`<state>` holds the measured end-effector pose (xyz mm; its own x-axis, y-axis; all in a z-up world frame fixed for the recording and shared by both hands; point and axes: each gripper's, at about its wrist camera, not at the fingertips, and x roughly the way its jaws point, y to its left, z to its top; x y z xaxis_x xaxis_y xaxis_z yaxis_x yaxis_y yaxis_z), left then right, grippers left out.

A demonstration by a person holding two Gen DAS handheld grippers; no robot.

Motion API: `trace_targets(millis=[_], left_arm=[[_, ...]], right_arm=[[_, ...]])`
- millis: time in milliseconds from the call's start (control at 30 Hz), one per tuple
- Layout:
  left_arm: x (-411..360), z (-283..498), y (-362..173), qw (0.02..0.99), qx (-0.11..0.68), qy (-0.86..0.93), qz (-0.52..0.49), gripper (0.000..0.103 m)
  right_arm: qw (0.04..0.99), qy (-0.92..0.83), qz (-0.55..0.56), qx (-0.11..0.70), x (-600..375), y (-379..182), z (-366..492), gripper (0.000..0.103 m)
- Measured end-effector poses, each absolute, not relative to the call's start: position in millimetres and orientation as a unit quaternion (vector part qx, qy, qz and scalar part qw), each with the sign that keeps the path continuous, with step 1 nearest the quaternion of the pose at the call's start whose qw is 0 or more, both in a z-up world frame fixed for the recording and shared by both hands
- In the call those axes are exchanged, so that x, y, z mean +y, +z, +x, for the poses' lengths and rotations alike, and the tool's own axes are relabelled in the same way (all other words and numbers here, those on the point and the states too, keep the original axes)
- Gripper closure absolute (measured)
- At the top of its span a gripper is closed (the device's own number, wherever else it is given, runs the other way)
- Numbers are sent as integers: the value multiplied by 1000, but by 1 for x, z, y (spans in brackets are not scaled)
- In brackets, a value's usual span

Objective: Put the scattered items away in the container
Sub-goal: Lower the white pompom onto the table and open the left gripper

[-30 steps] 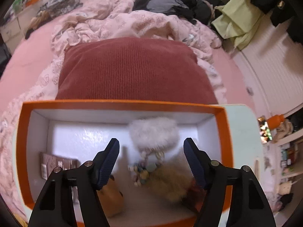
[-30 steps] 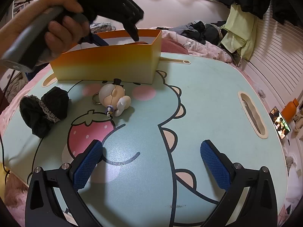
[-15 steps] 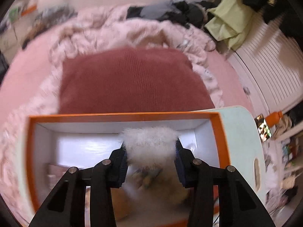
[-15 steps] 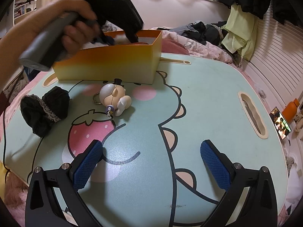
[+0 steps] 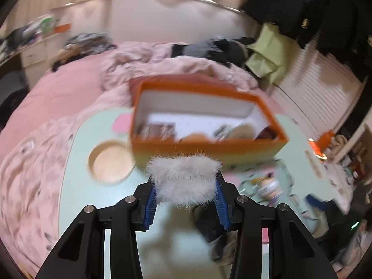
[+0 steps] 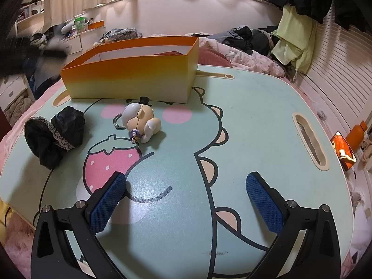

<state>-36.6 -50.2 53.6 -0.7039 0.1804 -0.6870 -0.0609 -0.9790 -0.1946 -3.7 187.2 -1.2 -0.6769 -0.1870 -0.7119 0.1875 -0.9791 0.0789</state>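
Note:
My left gripper [image 5: 184, 201] is shut on a white fluffy pompom [image 5: 183, 181] and holds it above the table, in front of the orange box [image 5: 204, 150]. The box holds several items; this view is blurred. In the right wrist view the orange box [image 6: 130, 79] stands at the back of the mint cartoon table [image 6: 255, 121]. A small doll keychain [image 6: 139, 122] lies in front of it, and a black lace-trimmed cloth [image 6: 54, 137] lies at the left. My right gripper [image 6: 184, 200] is open and empty above the table's near part.
A pink bed with a crumpled blanket [image 5: 58, 107] and a dark red cushion [image 6: 209, 55] lies behind the table. Clothes [image 6: 295, 37] hang at the right. The table has a round cup recess [image 5: 111, 165] and a slot [image 6: 309, 144]. An orange bottle [image 6: 357, 132] stands at the far right.
My left gripper closed on the white pompom inside the box, lifted it out and pulled back away from the box. The right gripper has not moved.

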Motion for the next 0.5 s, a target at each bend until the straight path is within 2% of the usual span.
trace_targets(millis=[167,200,267,300,333,500], left_arm=[[-47,-32,16,37,-75,922,-378,61],[-43,-32,10,41,-74,919,-384,59],[-39,-27,9,40,-67,924,-375,42],[-38,-25,12,40,-65,927,-367,27],[-39,-21,16,44,-66,931,-356,18],[-47,-1,35,59,-80,941,-324,7]], right_arm=[[102,-916,389,0,186,-1,-4,0],[103,-916,389,0,186,-1,-4,0],[102,-916,389,1,186,0,-4,0],[102,-916,389,2,186,0,-4,0],[102,-916,388,2,186,0,-4,0],[103,-916,388,1,186,0,-3,0]])
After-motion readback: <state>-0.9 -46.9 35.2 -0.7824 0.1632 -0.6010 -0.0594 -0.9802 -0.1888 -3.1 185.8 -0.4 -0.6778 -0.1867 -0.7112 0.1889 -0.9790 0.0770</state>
